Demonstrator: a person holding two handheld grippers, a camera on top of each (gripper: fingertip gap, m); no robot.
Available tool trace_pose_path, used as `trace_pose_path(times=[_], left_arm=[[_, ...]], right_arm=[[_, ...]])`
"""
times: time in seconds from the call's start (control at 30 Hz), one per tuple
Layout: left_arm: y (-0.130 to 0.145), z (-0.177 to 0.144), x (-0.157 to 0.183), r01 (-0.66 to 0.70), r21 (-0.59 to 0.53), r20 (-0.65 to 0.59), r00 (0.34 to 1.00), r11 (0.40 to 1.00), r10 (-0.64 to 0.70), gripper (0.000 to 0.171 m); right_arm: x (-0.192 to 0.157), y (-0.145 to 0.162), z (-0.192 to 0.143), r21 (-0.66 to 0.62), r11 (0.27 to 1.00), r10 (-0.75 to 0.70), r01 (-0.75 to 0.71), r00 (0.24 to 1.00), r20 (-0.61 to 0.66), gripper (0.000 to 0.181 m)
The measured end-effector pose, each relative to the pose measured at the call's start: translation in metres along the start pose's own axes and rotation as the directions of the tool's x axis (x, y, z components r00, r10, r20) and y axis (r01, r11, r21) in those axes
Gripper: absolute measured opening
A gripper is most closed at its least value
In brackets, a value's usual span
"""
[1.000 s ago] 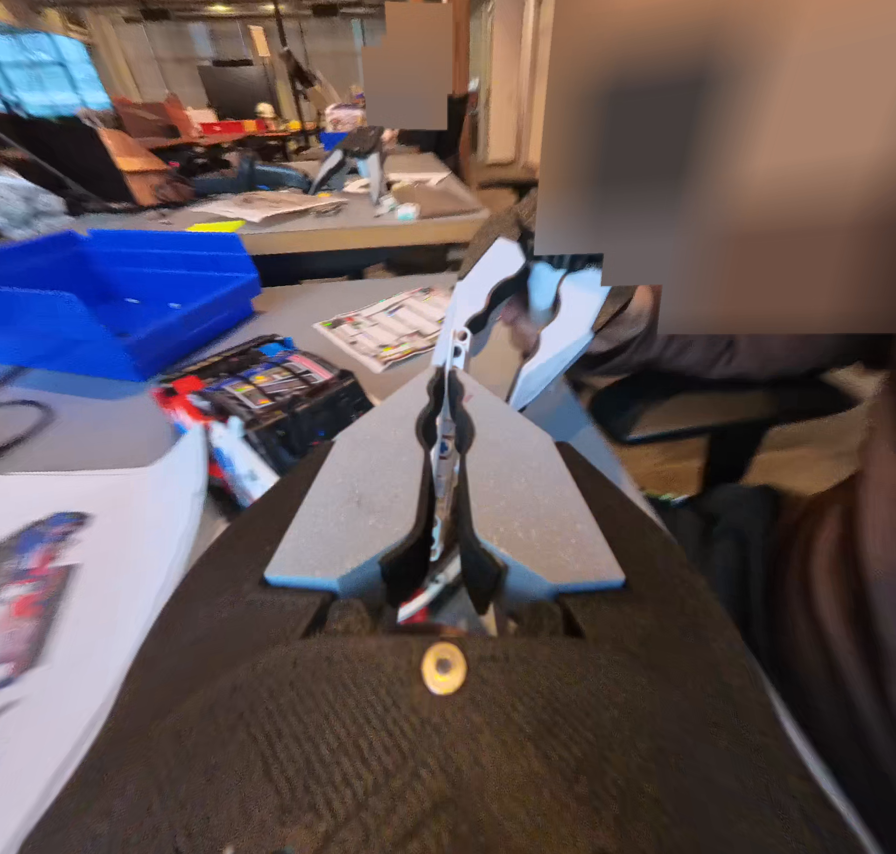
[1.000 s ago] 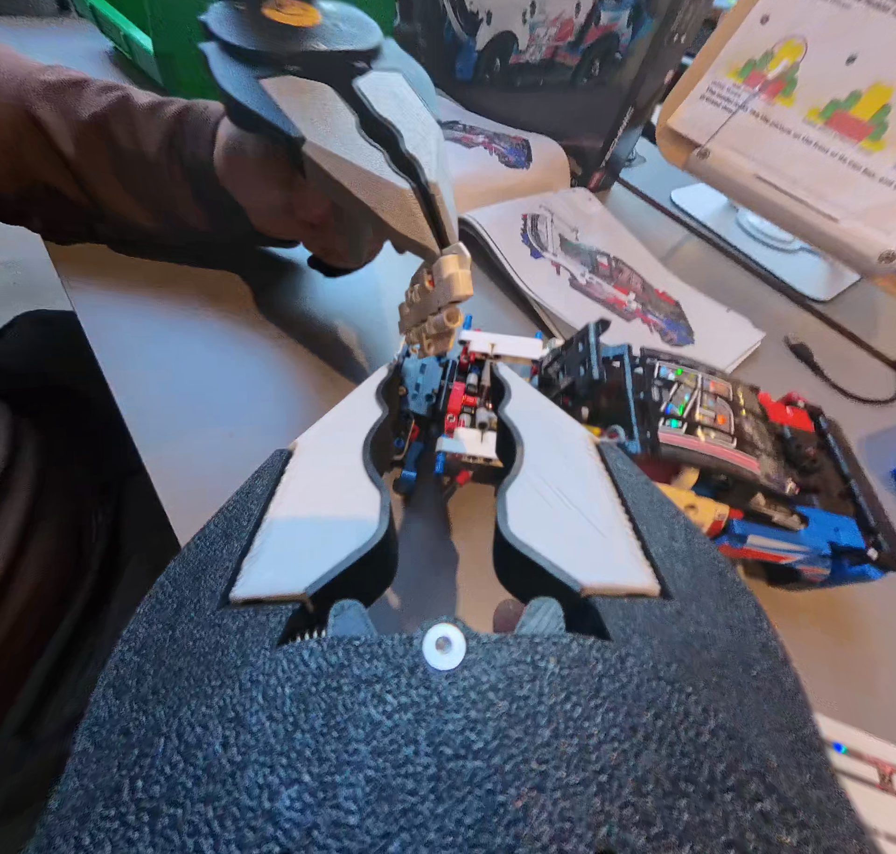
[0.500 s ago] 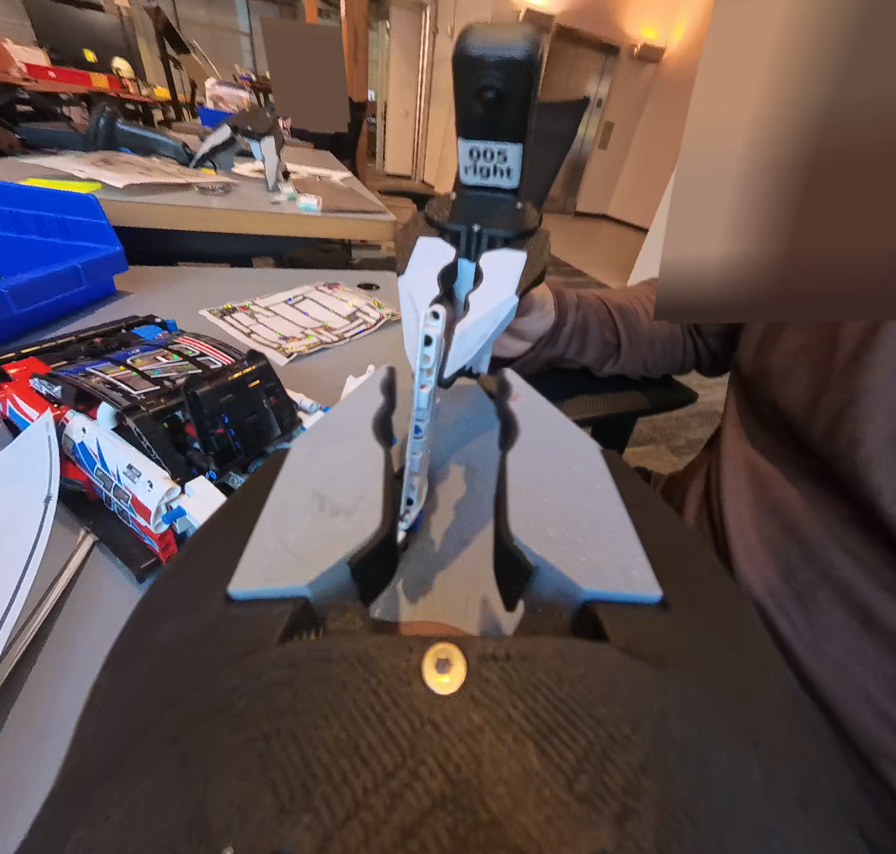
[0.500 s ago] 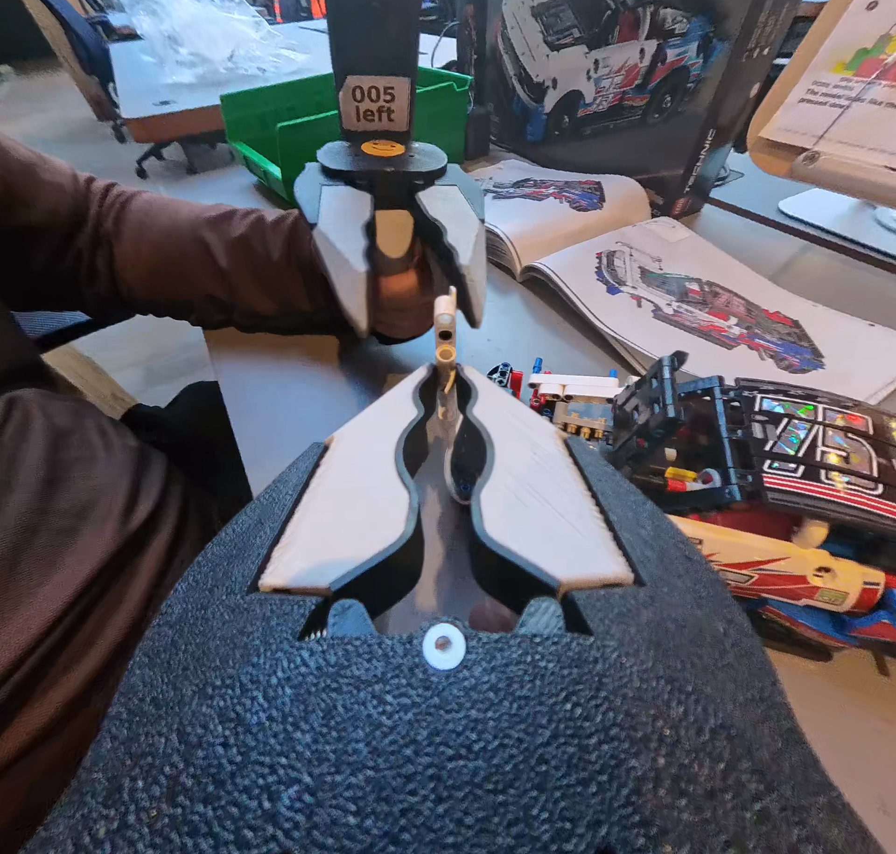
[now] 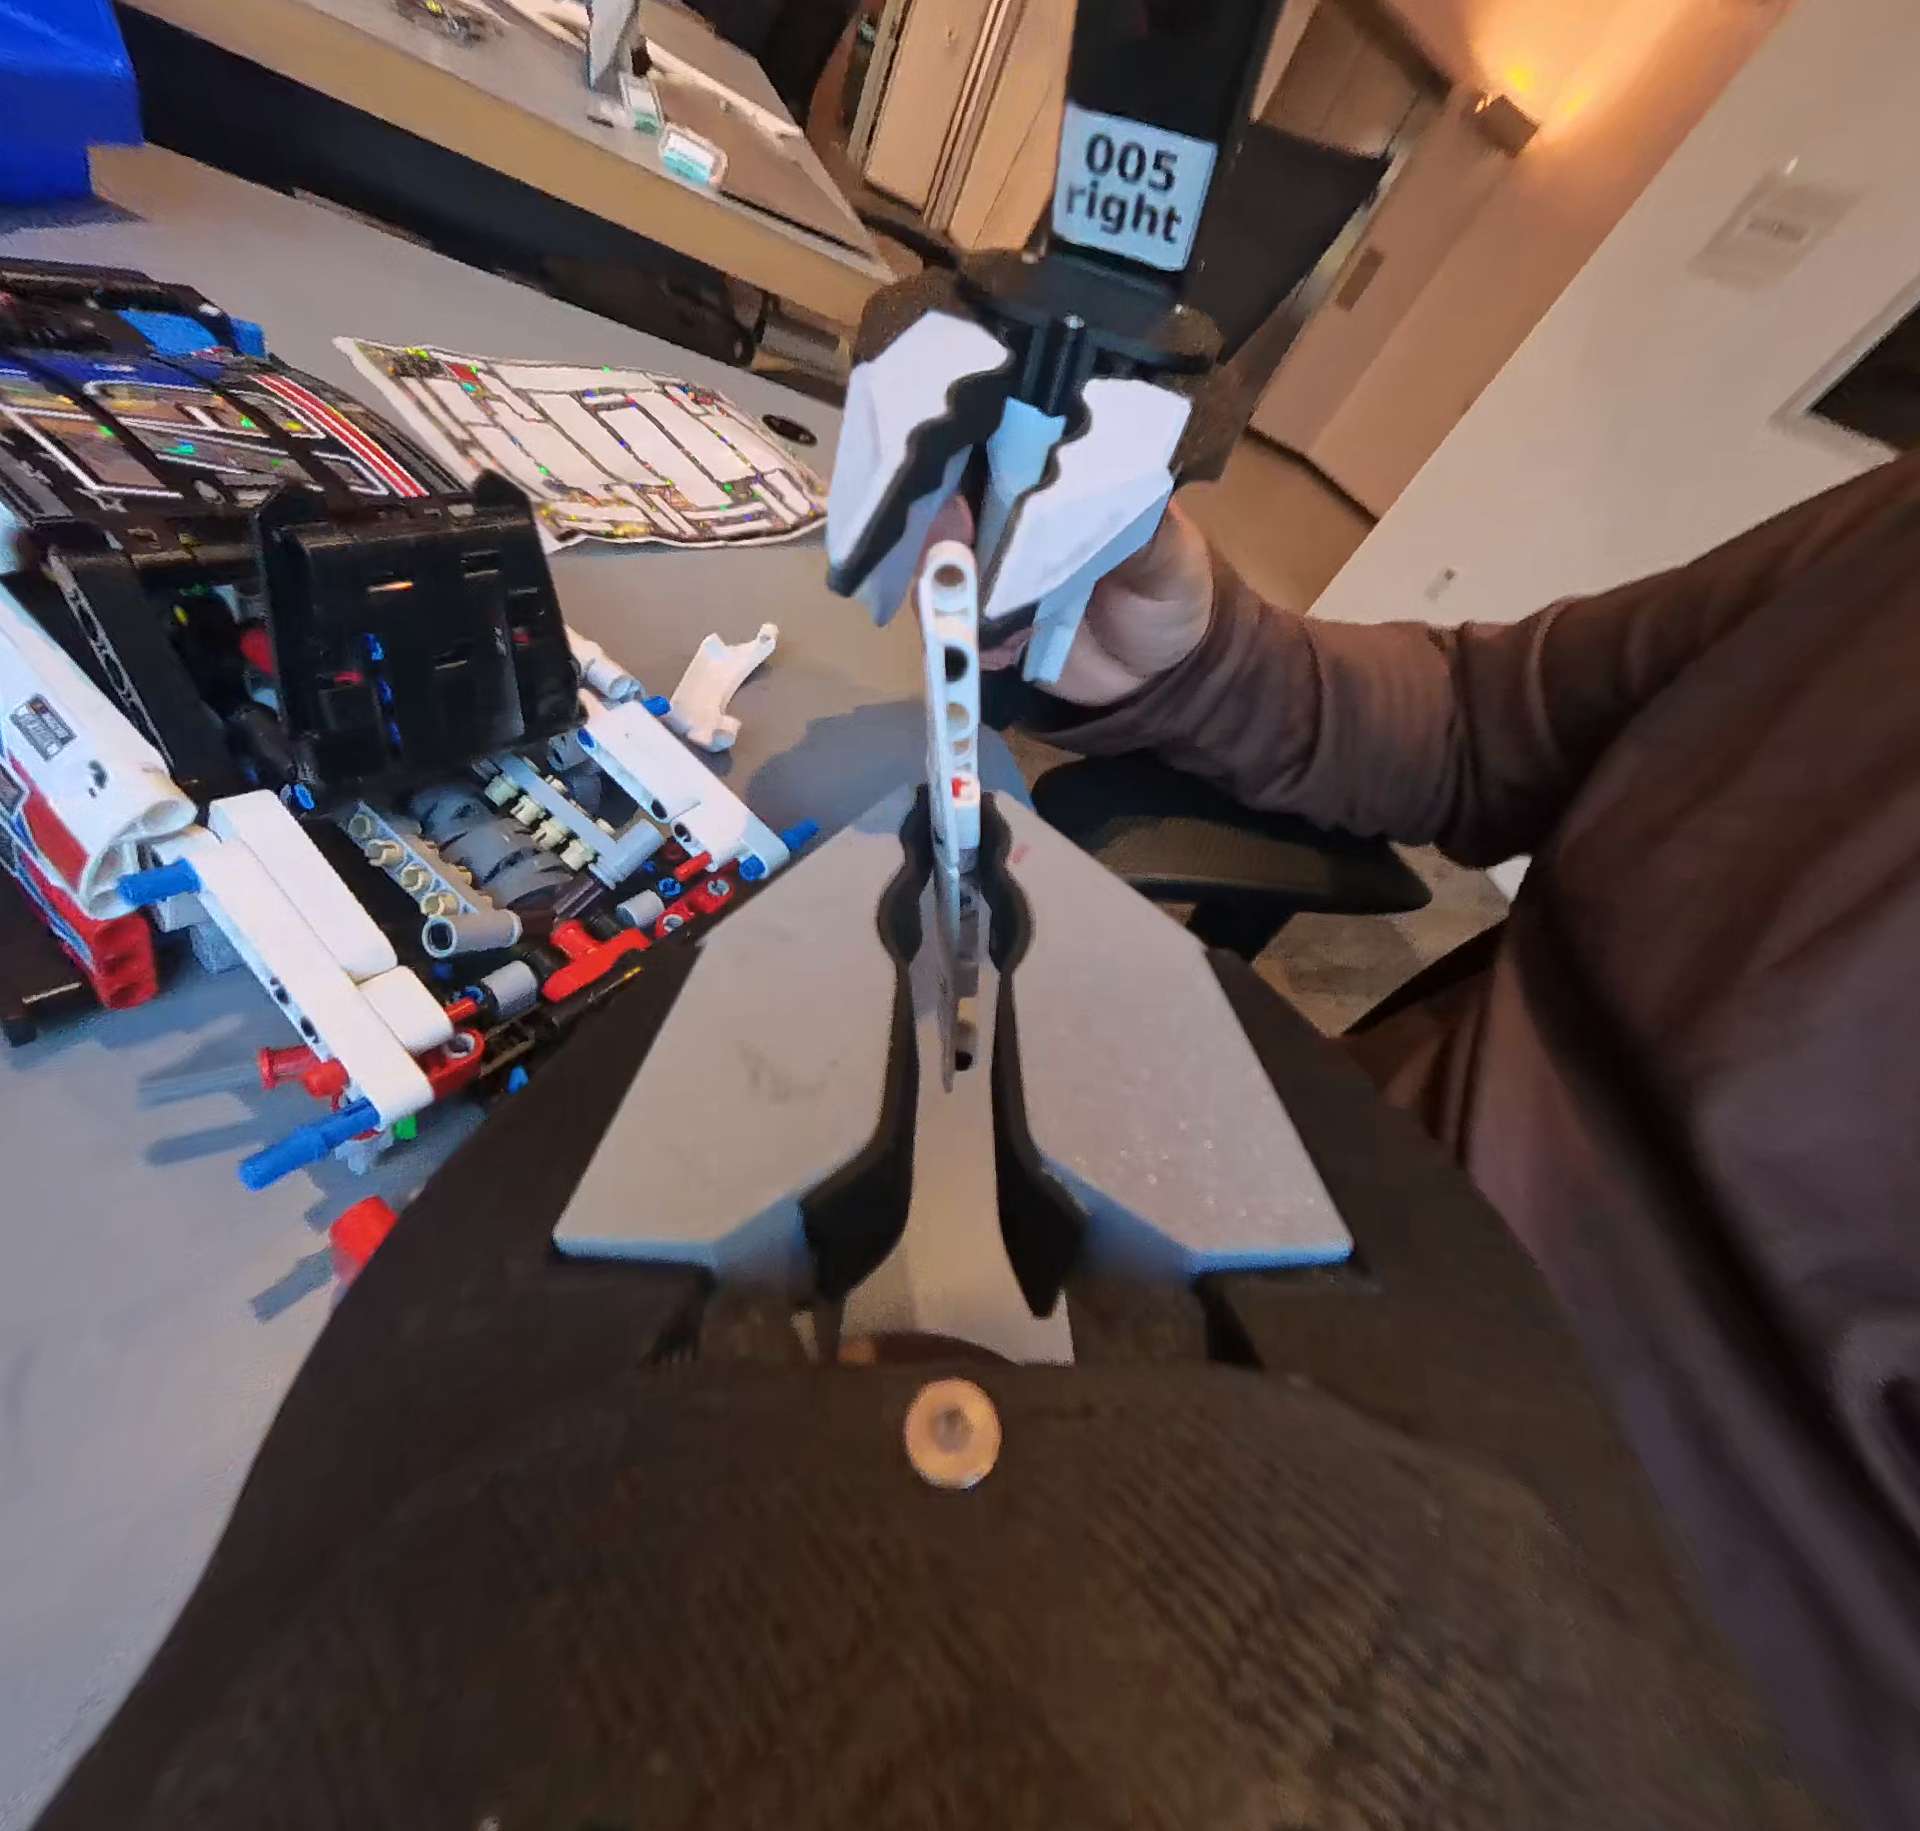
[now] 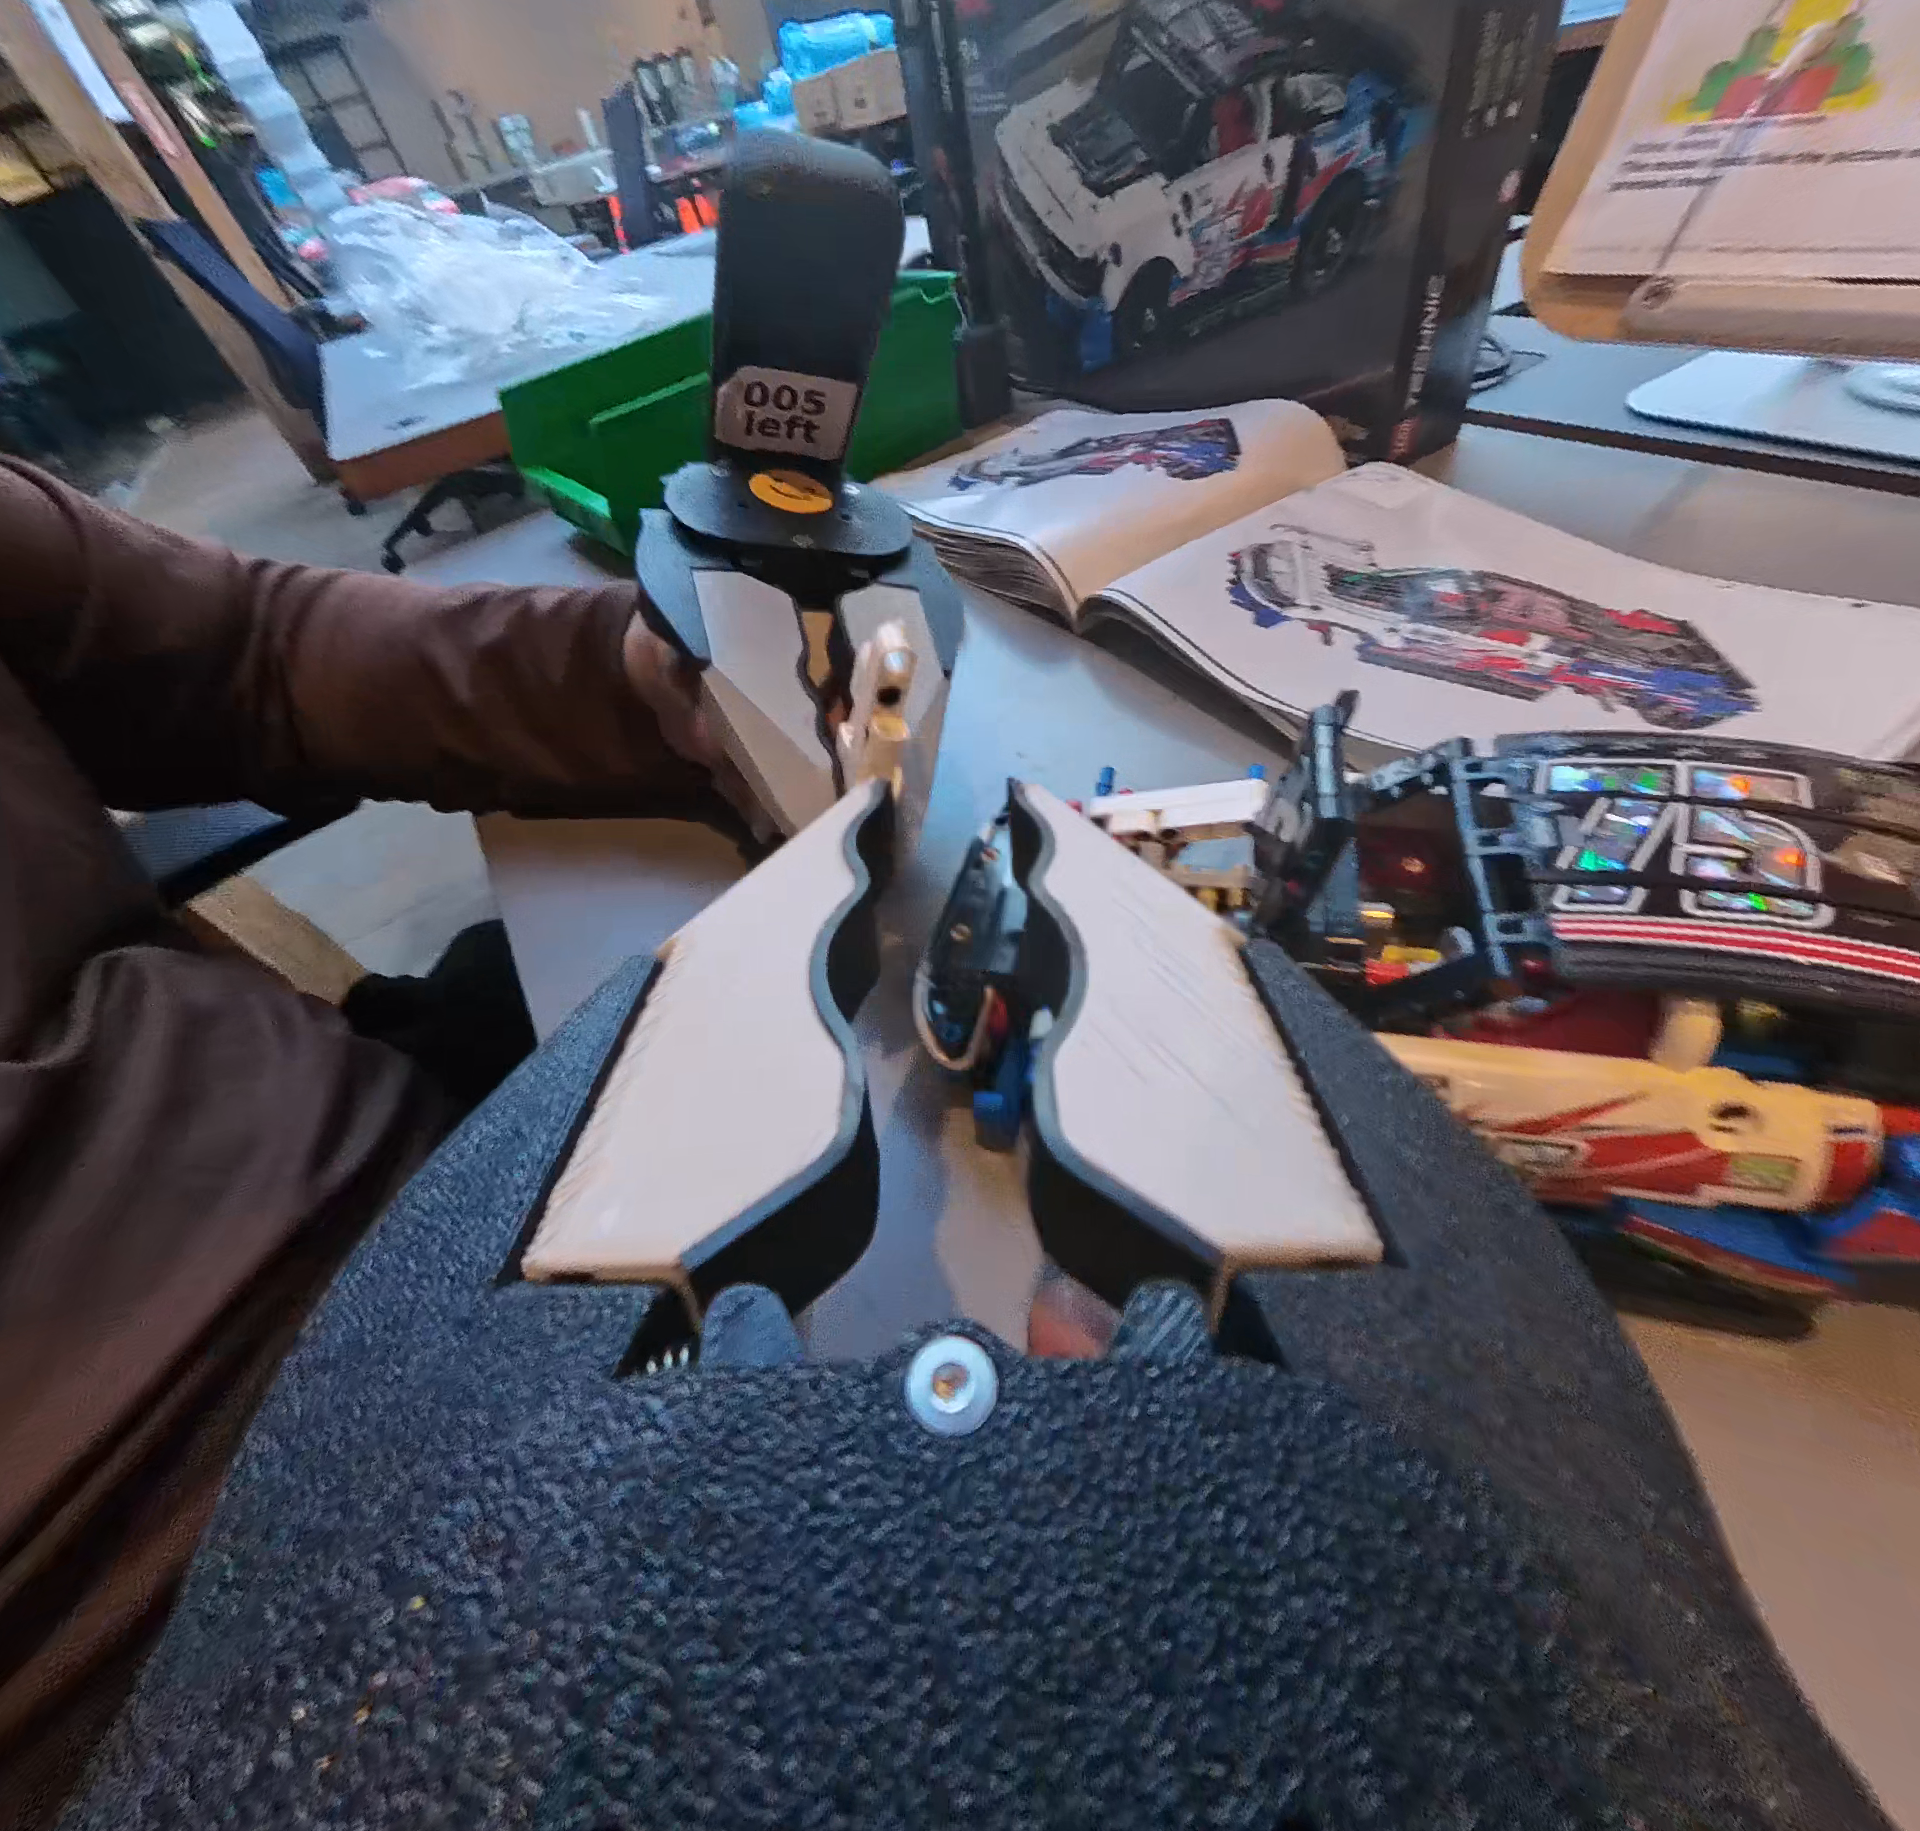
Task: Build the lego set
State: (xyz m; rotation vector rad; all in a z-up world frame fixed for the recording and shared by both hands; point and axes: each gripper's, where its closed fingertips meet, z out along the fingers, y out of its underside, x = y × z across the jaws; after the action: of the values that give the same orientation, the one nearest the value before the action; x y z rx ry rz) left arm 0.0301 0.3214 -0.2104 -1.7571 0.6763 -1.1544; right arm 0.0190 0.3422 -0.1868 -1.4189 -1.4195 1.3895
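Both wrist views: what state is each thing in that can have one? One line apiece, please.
left gripper: shut on the white beam, which it holds upright
right gripper: open, close to the beam's top end
car model: partly built, resting on the table
instruction booklet: lying open
set box: standing upright

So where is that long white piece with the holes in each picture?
Left wrist view: the long white piece stands upright at centre, clamped in the left gripper.
Right wrist view: it is smaller, above centre, poking from that gripper facing the camera.
Shared landmark: the lego car.
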Motion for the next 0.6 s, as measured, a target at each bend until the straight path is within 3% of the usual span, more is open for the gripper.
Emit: trace_pose_path(times=[0.07, 0.13, 0.2, 0.23, 0.3, 0.37, 0.4, 0.43, 0.53, 0.6], left_arm=[[-0.006, -0.004, -0.002, -0.034, 0.046, 0.013, 0.999, 0.998, 0.033, 0.005], [-0.017, -0.015, -0.005, -0.151, 0.073, 0.078, 0.986, 0.986, 0.145, 0.005], [-0.030, -0.028, -0.012, -0.330, 0.073, 0.209, 0.928, 0.941, 0.309, 0.005], [-0.030, -0.034, -0.019, -0.455, 0.004, 0.294, 0.852, 0.891, 0.433, 0.004], [-0.024, -0.040, -0.038, -0.655, -0.207, 0.409, 0.617, 0.727, 0.672, 0.004], [-0.007, -0.036, -0.051, -0.733, -0.414, 0.360, 0.414, 0.540, 0.836, 0.004], [0.000, -0.033, -0.056, -0.738, -0.484, 0.332, 0.343, 0.471, 0.879, 0.005], [0.004, -0.029, -0.057, -0.742, -0.516, 0.303, 0.310, 0.428, 0.901, 0.005], [0.009, -0.018, -0.059, -0.743, -0.522, 0.265, 0.324, 0.418, 0.908, 0.005], [0.008, -0.017, -0.065, -0.745, -0.545, 0.249, 0.295, 0.385, 0.923, 0.004]], right_arm=[[0.006, 0.008, -0.006, -0.054, 0.997, -0.054, 0.053, 0.998, -0.026, 0.031], [0.015, 0.019, -0.016, -0.142, 0.979, -0.160, 0.147, 0.984, -0.084, 0.033], [0.024, 0.030, -0.026, -0.235, 0.947, -0.258, 0.222, 0.956, -0.139, 0.017], [0.025, 0.038, -0.028, -0.281, 0.932, -0.277, 0.229, 0.950, -0.142, 0.006], [0.024, 0.052, -0.025, -0.345, 0.915, -0.268, 0.208, 0.954, -0.136, 0.010], [0.020, 0.064, -0.017, -0.387, 0.898, -0.274, 0.211, 0.955, -0.113, 0.013], [0.019, 0.070, -0.014, -0.416, 0.881, -0.293, 0.225, 0.950, -0.106, 0.015], [0.021, 0.075, -0.012, -0.450, 0.859, -0.326, 0.246, 0.939, -0.108, 0.017], [0.028, 0.079, -0.009, -0.520, 0.779, -0.476, 0.349, 0.870, -0.131, 0.018], [0.027, 0.078, -0.002, -0.531, 0.744, -0.543, 0.406, 0.830, -0.126, 0.017]])
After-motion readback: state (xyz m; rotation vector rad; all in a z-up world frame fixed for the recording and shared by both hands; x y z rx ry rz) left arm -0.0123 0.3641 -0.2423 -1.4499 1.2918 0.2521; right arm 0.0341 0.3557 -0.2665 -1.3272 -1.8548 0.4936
